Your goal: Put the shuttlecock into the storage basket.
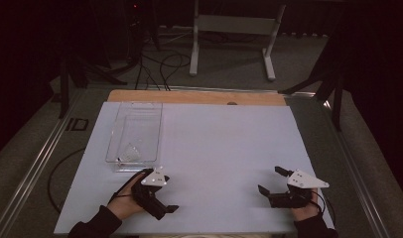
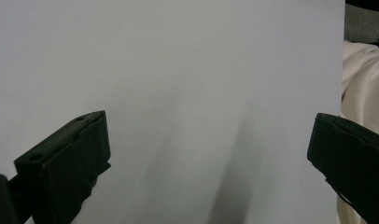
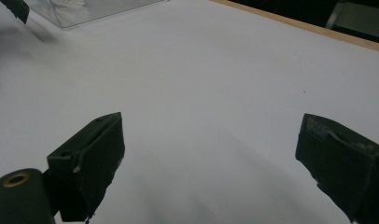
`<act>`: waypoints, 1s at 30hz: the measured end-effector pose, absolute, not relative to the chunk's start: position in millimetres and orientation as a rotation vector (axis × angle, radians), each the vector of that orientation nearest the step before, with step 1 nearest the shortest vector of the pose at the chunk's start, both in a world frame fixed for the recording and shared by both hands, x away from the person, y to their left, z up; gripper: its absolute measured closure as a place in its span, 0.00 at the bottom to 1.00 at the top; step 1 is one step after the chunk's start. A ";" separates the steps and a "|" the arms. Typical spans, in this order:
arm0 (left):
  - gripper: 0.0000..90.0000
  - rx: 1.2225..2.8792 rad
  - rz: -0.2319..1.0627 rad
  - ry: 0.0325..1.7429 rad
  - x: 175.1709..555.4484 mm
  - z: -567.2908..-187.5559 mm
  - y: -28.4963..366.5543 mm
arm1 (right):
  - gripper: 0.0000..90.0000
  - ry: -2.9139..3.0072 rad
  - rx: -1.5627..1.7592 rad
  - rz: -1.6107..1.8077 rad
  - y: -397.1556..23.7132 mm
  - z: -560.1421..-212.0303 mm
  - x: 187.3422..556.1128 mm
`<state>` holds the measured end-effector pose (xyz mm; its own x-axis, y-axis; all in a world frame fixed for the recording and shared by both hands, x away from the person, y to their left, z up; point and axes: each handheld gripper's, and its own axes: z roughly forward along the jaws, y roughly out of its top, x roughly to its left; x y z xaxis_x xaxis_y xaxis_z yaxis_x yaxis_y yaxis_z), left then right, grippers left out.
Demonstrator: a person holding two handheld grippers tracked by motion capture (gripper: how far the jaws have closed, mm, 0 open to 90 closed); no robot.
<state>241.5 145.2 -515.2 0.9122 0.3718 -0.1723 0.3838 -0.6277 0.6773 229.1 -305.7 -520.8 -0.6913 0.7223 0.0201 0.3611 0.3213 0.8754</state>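
Note:
My left gripper (image 1: pixel 165 210) rests on the white board (image 1: pixel 219 148) near its front left, held in a hand, jaws wide apart and pointing right and toward the person. In its own view the left gripper (image 2: pixel 211 126) is open over bare board. My right gripper (image 1: pixel 270 180) sits near the front right, open, pointing left and away. In its own view the right gripper (image 3: pixel 211 126) has nothing between its jaws. A clear plastic box (image 1: pixel 135 136) lies at the board's left, just beyond the left gripper, with a crumpled clear item (image 1: pixel 130 152) at its near end.
A wooden table edge (image 1: pixel 197 96) runs along the far side of the board, also seen as the wooden edge (image 3: pixel 295 23). A pale garment (image 2: pixel 362 79) shows past the board's edge. White desk legs (image 1: pixel 232 39) and cables stand on the floor beyond.

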 end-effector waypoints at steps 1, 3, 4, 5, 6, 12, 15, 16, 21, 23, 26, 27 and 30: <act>0.00 2.307 -0.020 0.535 241.5 -515.2 145.2 | 0.09 2.218 0.962 1.321 -305.7 -521.0 229.2; 0.00 2.292 -0.019 0.558 240.6 -517.7 151.0 | 0.09 2.222 0.959 1.318 -305.6 -521.2 229.3; 0.00 2.278 -0.018 0.574 239.3 -519.4 155.2 | 0.09 2.223 0.959 1.318 -305.5 -521.2 229.3; 0.00 2.276 -0.015 0.578 239.2 -519.7 156.4 | 0.09 2.225 0.957 1.317 -305.1 -521.0 229.1; 0.00 2.251 0.000 0.602 237.9 -520.4 160.6 | 0.09 2.225 0.957 1.317 -304.7 -521.0 229.1; 0.00 2.226 0.036 0.646 236.6 -523.3 172.1 | 0.09 2.227 0.953 1.308 -304.8 -521.3 229.1; 0.00 2.211 0.034 0.652 236.1 -523.6 175.2 | 0.09 2.228 0.951 1.308 -304.8 -521.1 229.0; 0.00 2.199 0.031 0.655 235.4 -523.8 177.0 | 0.09 2.228 0.951 1.307 -304.8 -521.1 228.8; 0.00 2.198 0.043 0.654 234.5 -525.2 178.1 | 0.09 2.236 0.943 1.306 -303.7 -521.6 228.9; 0.00 2.194 0.042 0.651 234.4 -525.5 178.1 | 0.09 2.238 0.942 1.305 -303.5 -521.9 228.9; 0.00 2.196 0.045 0.646 234.4 -527.2 177.4 | 0.09 2.241 0.948 1.301 -303.4 -522.6 229.0; 0.00 2.196 0.045 0.646 234.4 -527.2 177.4 | 0.09 2.241 0.948 1.300 -303.4 -522.7 229.1; 0.00 2.186 0.048 0.645 234.4 -527.0 177.5 | 0.09 2.245 0.949 1.295 -303.6 -523.4 229.4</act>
<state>234.4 177.5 -527.0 0.8671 0.4638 -0.1818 0.4321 -0.5184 0.7379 229.4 -303.6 -523.4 -0.7003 0.7138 0.0087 0.3649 0.3474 0.8638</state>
